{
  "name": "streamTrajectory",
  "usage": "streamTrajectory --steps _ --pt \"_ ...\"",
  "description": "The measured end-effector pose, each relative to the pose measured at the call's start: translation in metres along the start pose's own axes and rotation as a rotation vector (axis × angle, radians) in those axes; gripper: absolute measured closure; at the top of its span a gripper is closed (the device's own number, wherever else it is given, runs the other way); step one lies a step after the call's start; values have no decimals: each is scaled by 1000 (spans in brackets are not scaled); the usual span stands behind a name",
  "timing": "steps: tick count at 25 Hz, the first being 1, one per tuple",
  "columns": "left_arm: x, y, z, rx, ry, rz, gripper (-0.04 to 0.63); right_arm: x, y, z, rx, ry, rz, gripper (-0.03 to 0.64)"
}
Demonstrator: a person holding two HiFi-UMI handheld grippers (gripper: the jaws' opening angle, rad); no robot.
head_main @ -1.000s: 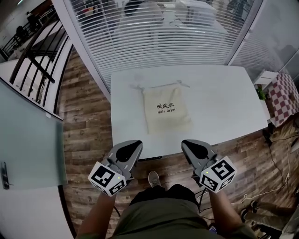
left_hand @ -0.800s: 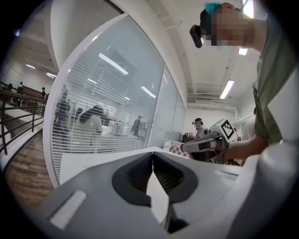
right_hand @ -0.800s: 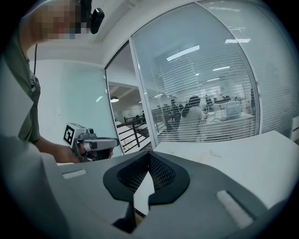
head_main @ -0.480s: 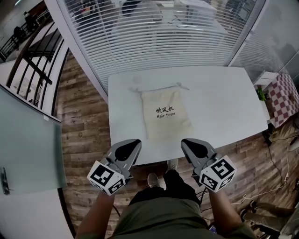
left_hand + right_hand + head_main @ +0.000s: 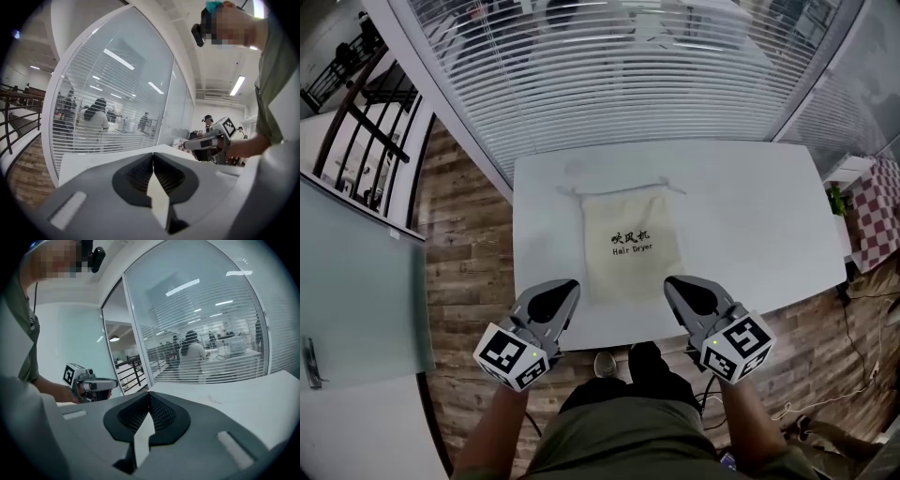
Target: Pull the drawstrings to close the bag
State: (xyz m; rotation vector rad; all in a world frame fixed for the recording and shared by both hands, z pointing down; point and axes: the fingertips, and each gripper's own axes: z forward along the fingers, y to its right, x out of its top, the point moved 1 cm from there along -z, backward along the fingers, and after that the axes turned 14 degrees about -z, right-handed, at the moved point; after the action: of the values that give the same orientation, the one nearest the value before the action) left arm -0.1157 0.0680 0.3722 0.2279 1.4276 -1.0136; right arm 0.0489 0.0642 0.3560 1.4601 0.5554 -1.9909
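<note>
A cream drawstring bag (image 5: 630, 246) with dark print lies flat on the white table (image 5: 750, 225), its mouth at the far end. Thin drawstrings (image 5: 572, 192) trail out to the left and right of the mouth. My left gripper (image 5: 565, 287) hovers at the table's near edge, left of the bag's bottom, shut and holding nothing. My right gripper (image 5: 679, 286) hovers at the near edge by the bag's bottom right corner, also shut and holding nothing. In the left gripper view the jaws (image 5: 153, 154) meet tip to tip; the right gripper view shows the same (image 5: 149, 393).
A glass wall with white blinds (image 5: 619, 75) stands right behind the table's far edge. Wooden floor (image 5: 469, 253) lies to the left, with a black railing (image 5: 366, 122) beyond. A checked red and white object (image 5: 879, 206) sits off the table's right end.
The view has moved forward toward the table, so the bag and table lie closer under both grippers. Both grippers stay shut and level.
</note>
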Motion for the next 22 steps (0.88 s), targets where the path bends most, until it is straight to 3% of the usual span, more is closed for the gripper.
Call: streamTrajectory --steps 22 --pt "-3 -55 134 180 -55 -35 589 -29 150 59 114 -38 -28 607"
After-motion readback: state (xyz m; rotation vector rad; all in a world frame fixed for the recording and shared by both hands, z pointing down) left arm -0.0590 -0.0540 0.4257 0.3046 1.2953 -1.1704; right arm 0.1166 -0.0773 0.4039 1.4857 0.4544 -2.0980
